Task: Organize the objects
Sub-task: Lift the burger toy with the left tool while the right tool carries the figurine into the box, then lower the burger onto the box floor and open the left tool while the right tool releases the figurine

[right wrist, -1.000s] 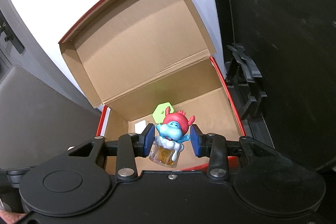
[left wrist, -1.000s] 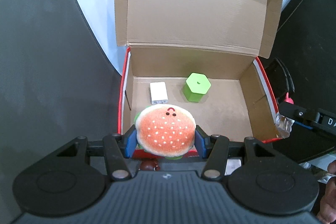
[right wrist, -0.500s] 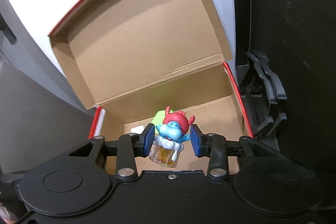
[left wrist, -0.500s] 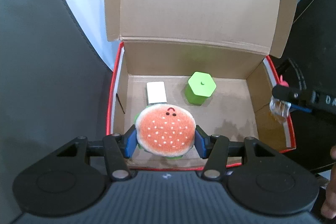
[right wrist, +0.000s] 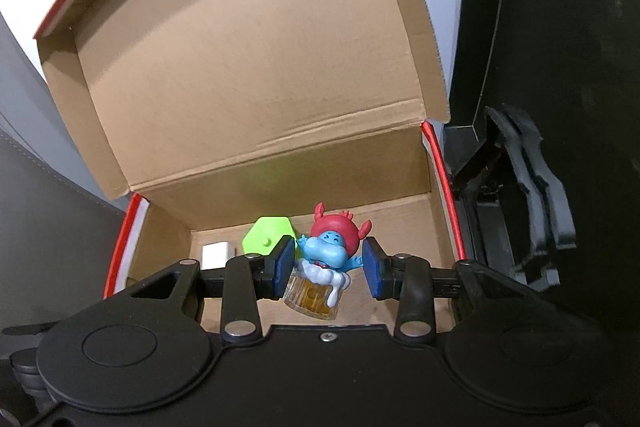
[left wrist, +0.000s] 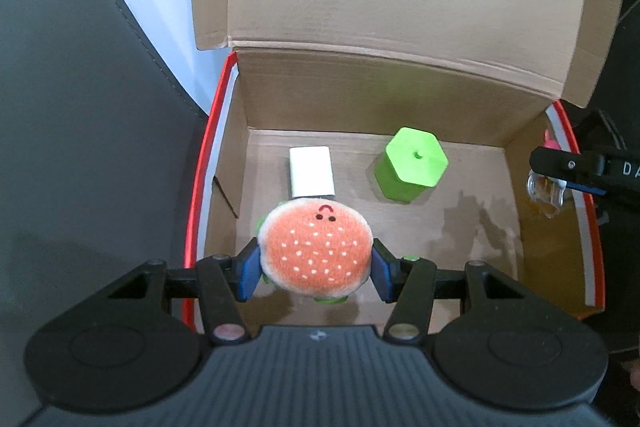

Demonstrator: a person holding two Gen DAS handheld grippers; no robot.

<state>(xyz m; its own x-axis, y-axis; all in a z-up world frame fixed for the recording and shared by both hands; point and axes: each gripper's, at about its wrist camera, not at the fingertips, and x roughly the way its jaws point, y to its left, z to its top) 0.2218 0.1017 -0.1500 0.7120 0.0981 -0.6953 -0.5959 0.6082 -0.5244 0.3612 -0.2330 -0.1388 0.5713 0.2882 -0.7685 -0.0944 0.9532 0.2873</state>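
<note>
Dark surface w/ open cardboard box (left wrist: 224, 163), lid up. Left gripper (left wrist: 315, 269) clamped on burger plush (left wrist: 315, 251), over box's near edge. Right gripper (right wrist: 326, 267) clamped on blue figure w/ mug (right wrist: 320, 267), over box's right side. On box floor, toward back wall: white block (left wrist: 311, 177), green hexagon block (left wrist: 410, 165).

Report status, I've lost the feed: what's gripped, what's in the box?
Left gripper shut on burger plush. Right gripper shut on figurine. Box holds green block, white block.

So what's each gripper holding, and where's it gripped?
Left gripper: burger plush, by its sides. Right gripper: blue figurine, by its mug base.
</note>
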